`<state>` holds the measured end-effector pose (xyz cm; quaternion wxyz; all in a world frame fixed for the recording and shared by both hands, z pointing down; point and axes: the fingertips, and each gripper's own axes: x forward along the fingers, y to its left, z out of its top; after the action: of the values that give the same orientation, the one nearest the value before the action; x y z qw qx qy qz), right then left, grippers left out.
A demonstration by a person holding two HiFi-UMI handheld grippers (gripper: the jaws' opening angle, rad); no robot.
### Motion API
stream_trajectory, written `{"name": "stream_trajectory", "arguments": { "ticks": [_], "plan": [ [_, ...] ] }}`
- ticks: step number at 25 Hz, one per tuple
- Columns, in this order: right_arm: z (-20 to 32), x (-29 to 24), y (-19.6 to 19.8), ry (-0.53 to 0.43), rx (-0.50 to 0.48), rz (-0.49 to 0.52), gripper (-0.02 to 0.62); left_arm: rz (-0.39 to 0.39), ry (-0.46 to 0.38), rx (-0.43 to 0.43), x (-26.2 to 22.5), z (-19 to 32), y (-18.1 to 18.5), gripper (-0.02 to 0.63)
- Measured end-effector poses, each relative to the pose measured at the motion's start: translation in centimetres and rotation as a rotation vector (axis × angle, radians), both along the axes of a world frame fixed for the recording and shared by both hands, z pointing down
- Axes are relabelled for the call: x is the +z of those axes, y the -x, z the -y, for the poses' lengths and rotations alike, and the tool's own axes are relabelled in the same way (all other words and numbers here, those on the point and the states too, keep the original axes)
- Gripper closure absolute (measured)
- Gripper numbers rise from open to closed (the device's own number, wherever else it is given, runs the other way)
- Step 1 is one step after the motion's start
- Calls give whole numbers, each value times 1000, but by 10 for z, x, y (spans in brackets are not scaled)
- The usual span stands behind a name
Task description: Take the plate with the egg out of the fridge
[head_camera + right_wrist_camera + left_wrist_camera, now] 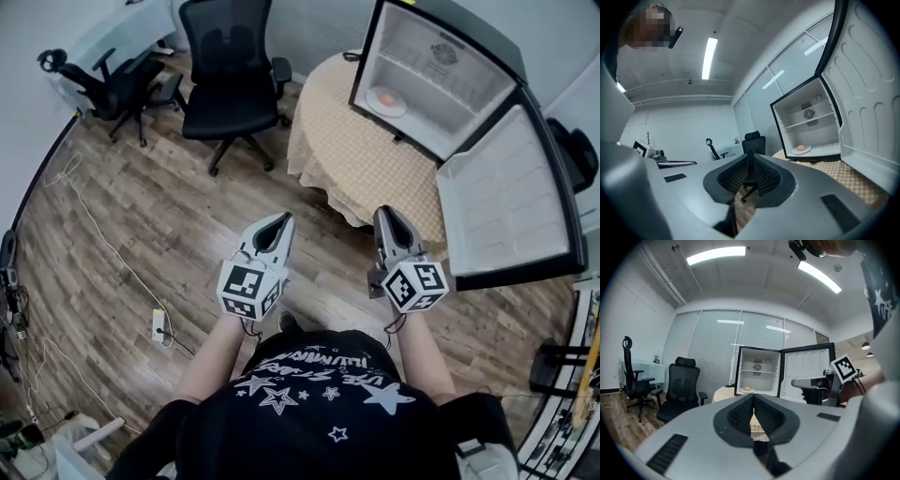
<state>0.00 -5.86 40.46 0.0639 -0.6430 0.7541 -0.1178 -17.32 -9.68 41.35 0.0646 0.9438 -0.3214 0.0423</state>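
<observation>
Beige checked cloth covers the round table on which a small fridge stands with its door swung wide open to the right. White inside and almost bare, the fridge holds a pale plate on its lowest level, near the front, and an egg sits on the middle of that plate. The person stands on the wooden floor, well apart from the table, with both tools raised in front of the chest and pointed toward the fridge. The left gripper is clenched, its two dark ribbed pads meeting at the tips with nothing between them. The right gripper is likewise closed and empty, its jaws together along the centre line. Neither tool touches the plate, the fridge or the table. A black office chair stands just left of the table, and a second black chair stands farther left beside a white desk. A power strip with a trailing cable lies on the floor at the person's left.
</observation>
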Motion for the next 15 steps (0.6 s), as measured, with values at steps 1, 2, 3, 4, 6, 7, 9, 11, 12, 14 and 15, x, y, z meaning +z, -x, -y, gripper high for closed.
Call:
{"name": "stream_trajectory", "arguments": {
  "ticks": [1,2,3,4,6,7,9,11,12,14,15],
  "plan": [
    [0,2,0,5,19,2,545,3,0,16,1,3,0,597],
    [-1,3,-1,7,39,6,545,5,0,30,3,6,-1,597],
    [-2,5,-2,9,59,14,545,5,1,42,5,9,-2,597],
    [-4,6,-3,11,76,24,545,3,5,51,7,11,-3,597],
    [-7,9,-6,21,95,39,545,-8,14,65,10,15,-6,597],
    [-8,9,-8,27,100,39,545,-13,17,72,10,16,-8,597],
    [-8,10,-15,36,113,31,545,-15,13,85,10,20,-15,597],
    [-5,11,-25,42,125,26,545,-13,10,87,10,24,-21,597],
    [-1,12,-30,43,129,28,545,-11,9,84,9,27,-22,597],
    [10,16,-37,42,134,41,545,-6,5,70,8,33,-23,597],
    [17,17,-39,39,135,52,545,-2,4,61,8,37,-21,597]
  ]
}}
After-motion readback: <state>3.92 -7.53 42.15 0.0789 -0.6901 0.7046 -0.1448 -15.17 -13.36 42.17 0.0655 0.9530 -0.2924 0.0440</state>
